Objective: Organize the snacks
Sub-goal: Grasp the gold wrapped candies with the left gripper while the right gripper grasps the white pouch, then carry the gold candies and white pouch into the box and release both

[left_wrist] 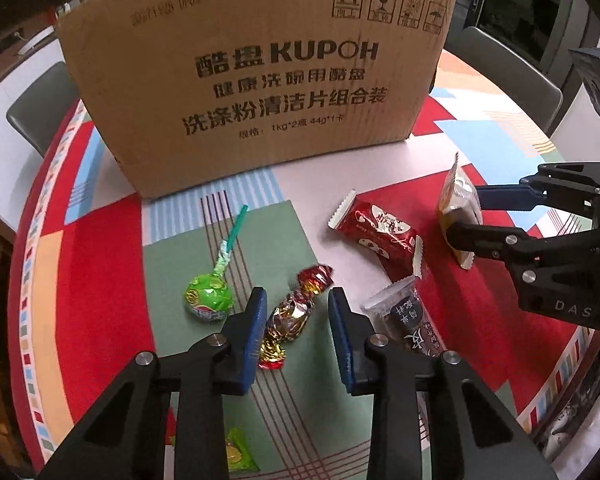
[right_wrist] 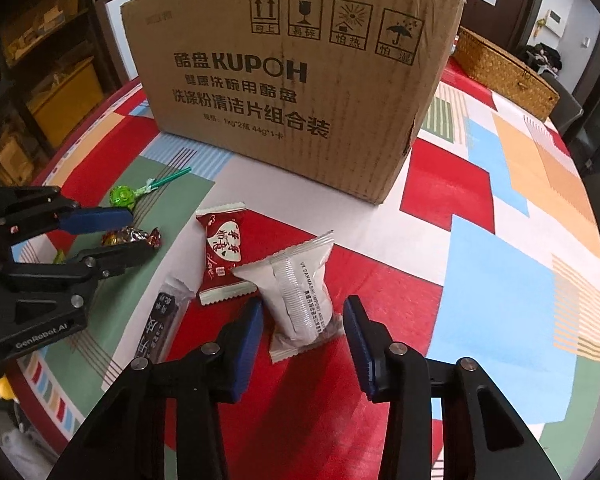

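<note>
A brown cardboard box stands at the back of the table; it also shows in the right wrist view. My left gripper is open, its fingers either side of a red-gold foil candy that lies on the cloth. A green lollipop lies left of it. My right gripper is open around a white snack packet. A red heart-print packet and a dark packet lie between the two grippers.
The round table has a red, blue and green patterned cloth. A woven basket sits at the back right. A small green wrapper lies near the front edge. Grey chairs stand behind the table.
</note>
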A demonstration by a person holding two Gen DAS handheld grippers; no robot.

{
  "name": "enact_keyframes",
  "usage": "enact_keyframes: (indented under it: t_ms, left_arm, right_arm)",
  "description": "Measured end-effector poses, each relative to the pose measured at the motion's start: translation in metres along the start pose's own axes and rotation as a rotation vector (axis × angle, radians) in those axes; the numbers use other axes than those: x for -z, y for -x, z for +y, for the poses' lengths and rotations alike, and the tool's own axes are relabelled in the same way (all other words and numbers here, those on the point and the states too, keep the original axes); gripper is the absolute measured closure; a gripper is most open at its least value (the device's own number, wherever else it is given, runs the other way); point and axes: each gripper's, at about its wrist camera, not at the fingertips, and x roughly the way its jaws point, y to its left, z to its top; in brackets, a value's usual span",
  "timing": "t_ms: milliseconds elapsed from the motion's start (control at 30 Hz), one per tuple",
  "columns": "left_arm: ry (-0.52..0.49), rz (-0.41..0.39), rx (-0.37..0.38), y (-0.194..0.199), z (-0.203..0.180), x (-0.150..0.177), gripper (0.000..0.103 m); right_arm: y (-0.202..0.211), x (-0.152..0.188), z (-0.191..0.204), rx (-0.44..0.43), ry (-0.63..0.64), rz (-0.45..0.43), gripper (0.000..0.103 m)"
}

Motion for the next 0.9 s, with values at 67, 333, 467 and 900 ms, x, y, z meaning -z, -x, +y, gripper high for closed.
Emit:
enact_keyframes:
  t_ms: [67, 333, 467, 900]
  left_arm:
    - [0.002, 0.002, 0.002, -0.001, 0.0, 0.0, 0.071]
    - [0.044, 0.008, 0.019, -0.003, 0.0, 0.001, 0.084]
    - [0.073, 0.0, 0.023, -0.001, -0.003, 0.002, 0.084]
    - [0.142, -0.104, 0.049, 0.03, -0.009, -0.003, 0.084]
  right_arm:
    - [-0.003, -0.001, -0.001, -0.012, -0.009, 0.005, 0.066]
    - [-0.008, -0.004, -0.006, -0.041, -0.037, -0.008, 0.069]
    - [-0.008, -0.004, -0.009, -0.056, -0.046, -0.024, 0.071]
    - [0.014, -0.004, -0.016, -0.058, -0.074, -0.091, 0.072]
